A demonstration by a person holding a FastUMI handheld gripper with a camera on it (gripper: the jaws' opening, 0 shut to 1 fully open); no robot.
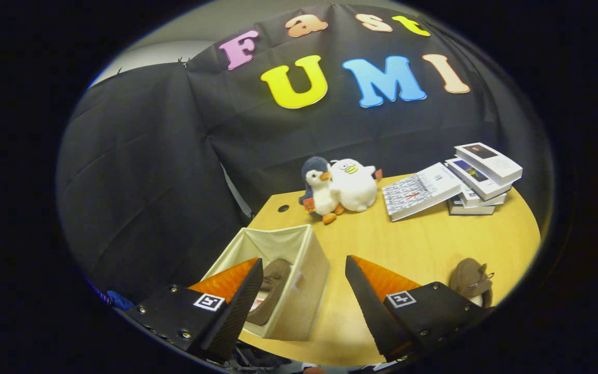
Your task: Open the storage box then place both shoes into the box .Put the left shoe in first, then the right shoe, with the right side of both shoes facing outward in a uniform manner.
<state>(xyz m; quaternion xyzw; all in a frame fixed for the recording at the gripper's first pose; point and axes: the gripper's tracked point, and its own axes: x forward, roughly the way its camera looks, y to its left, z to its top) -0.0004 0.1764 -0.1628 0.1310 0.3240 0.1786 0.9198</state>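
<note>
The hand-held gripper point(304, 270) hangs above the wooden desk point(423, 244) with its 2 fingers spread wide apart and nothing between them but bare desk and the near wall of the storage box point(304, 280). That box, a cream fabric one with its top open, stands at the desk's corner, partly behind the left finger point(236, 306). 1 brown shoe point(273, 288) lies inside it, leaning against the inner wall, its lower part hidden by the finger. The second brown shoe point(470, 283) rests on the desk beyond the right finger point(377, 306), well apart from the box. Farther back, 2 plush toys sit touching each other: a penguin point(318, 189) and a white bird point(355, 184). Beside them, an open booklet point(419, 191) leans on a stack of books point(480, 179). A small round cable hole point(283, 208) shows in the desk behind the box.
</note>
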